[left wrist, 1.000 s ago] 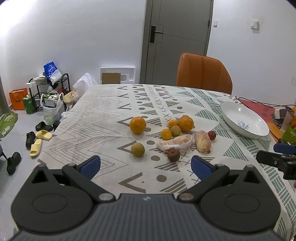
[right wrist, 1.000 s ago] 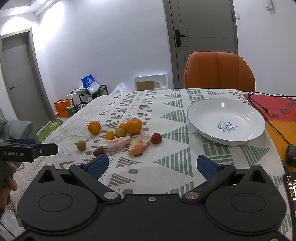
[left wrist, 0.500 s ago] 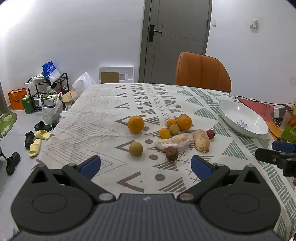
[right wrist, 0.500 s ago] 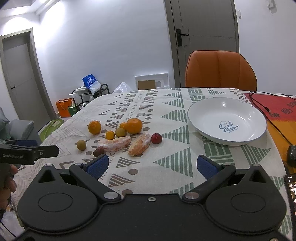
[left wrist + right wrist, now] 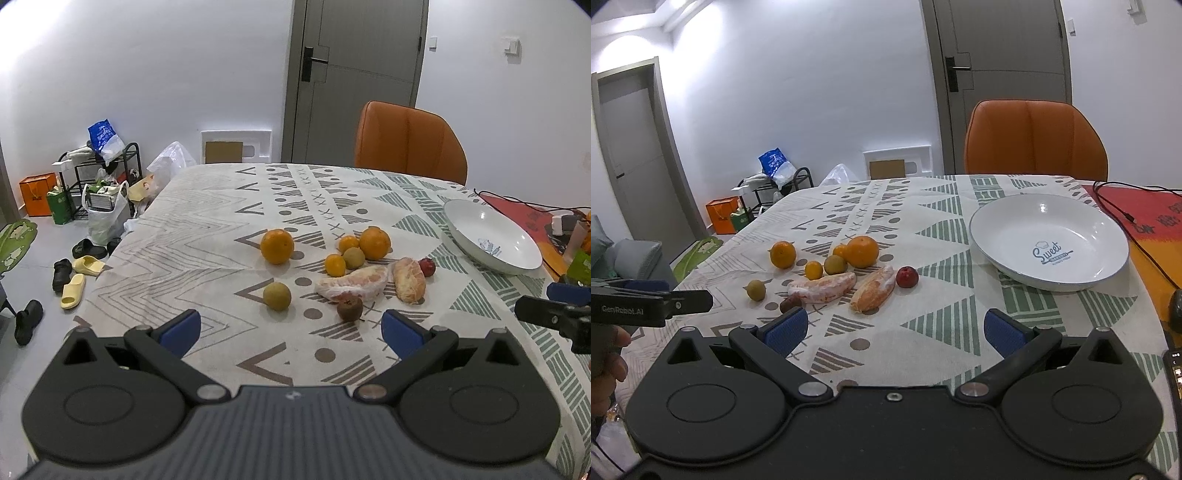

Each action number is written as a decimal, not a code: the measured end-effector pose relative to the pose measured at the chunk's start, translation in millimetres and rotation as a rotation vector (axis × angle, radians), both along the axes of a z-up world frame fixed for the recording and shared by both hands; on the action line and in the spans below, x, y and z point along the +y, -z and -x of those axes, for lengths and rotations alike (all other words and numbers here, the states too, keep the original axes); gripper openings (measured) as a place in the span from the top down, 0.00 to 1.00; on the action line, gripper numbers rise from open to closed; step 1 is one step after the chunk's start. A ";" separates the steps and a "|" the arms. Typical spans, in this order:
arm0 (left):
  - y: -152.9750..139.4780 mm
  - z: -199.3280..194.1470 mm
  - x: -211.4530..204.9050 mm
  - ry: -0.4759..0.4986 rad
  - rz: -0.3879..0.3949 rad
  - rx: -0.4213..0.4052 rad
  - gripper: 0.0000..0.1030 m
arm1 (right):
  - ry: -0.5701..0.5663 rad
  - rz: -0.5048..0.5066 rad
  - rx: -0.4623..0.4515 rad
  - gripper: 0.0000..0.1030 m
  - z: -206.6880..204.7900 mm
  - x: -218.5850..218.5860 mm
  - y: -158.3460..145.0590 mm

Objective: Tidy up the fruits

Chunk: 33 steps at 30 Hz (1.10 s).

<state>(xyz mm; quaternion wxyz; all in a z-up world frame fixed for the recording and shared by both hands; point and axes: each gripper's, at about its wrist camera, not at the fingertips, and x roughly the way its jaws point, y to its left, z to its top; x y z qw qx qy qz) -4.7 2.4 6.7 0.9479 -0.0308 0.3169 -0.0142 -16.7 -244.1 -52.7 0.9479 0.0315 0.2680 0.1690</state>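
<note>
Left gripper [image 5: 291, 328] and right gripper [image 5: 893, 328] hovering with fingers apart, empty, fruits [image 5: 834, 275] lying clustered at frame centre on the patterned desk [image 5: 934, 295], white bowl [image 5: 1049, 242] sitting at right, apart from them.

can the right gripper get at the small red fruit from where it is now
Probably yes. The right gripper is open and empty, and the small red fruit sits at the near right edge of the pile, with only bare tablecloth between them.

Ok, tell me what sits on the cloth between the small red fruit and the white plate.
Nothing: in the right wrist view only bare patterned tablecloth lies between the small red fruit and the white plate.
</note>
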 end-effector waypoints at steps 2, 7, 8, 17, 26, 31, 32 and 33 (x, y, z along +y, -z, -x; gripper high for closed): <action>0.0 -0.7 0.9 -0.002 0.002 0.000 0.00 | 0.000 0.001 0.000 0.00 -0.4 0.4 0.4; -0.5 -0.9 1.0 -0.004 0.001 -0.003 0.00 | 0.006 -0.011 0.003 0.00 -0.5 -0.8 1.5; -0.5 -1.0 1.1 -0.003 0.002 -0.001 0.00 | 0.003 -0.016 0.003 0.00 -0.5 -1.0 2.0; 3.4 -6.2 2.6 0.001 0.012 0.012 0.00 | -0.002 -0.034 -0.001 0.00 -4.1 -2.3 1.8; 9.5 -14.9 5.8 0.000 0.027 0.018 0.01 | -0.006 -0.026 -0.002 0.00 -12.4 1.7 5.6; 12.0 -20.3 7.5 0.008 0.035 0.008 0.03 | -0.022 -0.033 0.004 0.03 -20.4 4.7 9.1; 12.8 -22.0 7.9 0.011 0.041 0.009 0.04 | -0.023 -0.035 0.009 0.07 -23.0 5.1 10.3; 13.5 -23.9 8.2 0.013 0.044 0.012 0.05 | -0.024 -0.040 0.016 0.10 -25.2 5.6 11.3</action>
